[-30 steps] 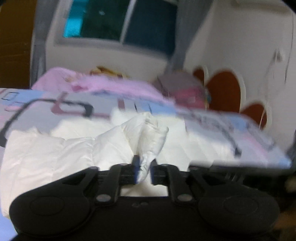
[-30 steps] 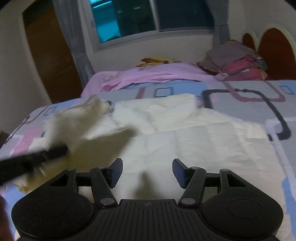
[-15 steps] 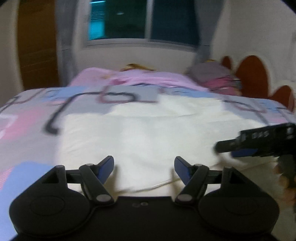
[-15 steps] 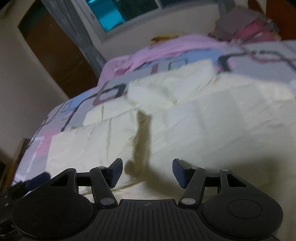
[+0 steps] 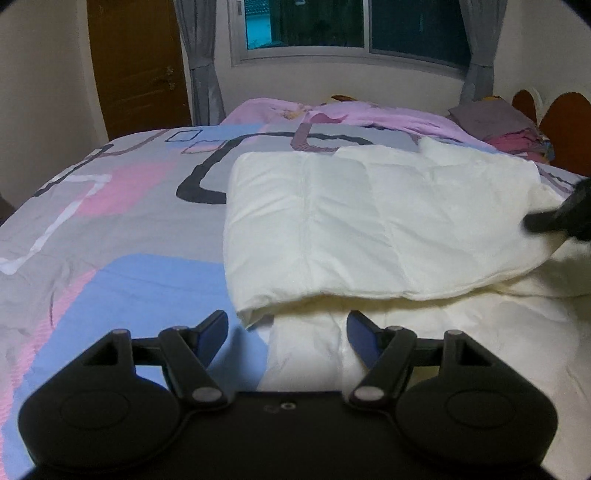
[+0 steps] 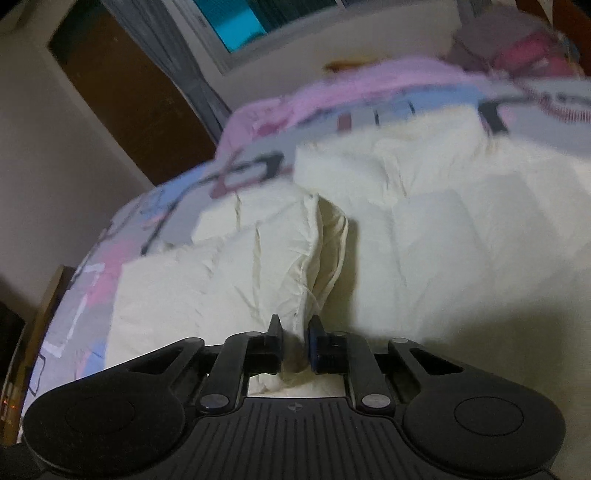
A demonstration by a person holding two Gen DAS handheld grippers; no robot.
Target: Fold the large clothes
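A large cream-white garment (image 5: 369, 221) lies on the bed with its left part folded over onto itself. My left gripper (image 5: 286, 326) is open and empty, just above the garment's near left edge. My right gripper (image 6: 295, 332) is shut on a bunched fold of the same white garment (image 6: 424, 229) and lifts it into a ridge. The right gripper also shows as a dark blurred shape at the right edge of the left wrist view (image 5: 565, 218).
The bed has a grey, pink and blue patterned cover (image 5: 110, 221). A pink blanket (image 5: 351, 114) and a stack of clothes (image 5: 498, 125) lie at the far end by the headboard. A brown door (image 5: 140, 62) and a window (image 5: 351, 26) are behind.
My left gripper let go of the white fabric, opened and drew back to the near left edge. My right gripper, open before, has closed on a fold of the garment.
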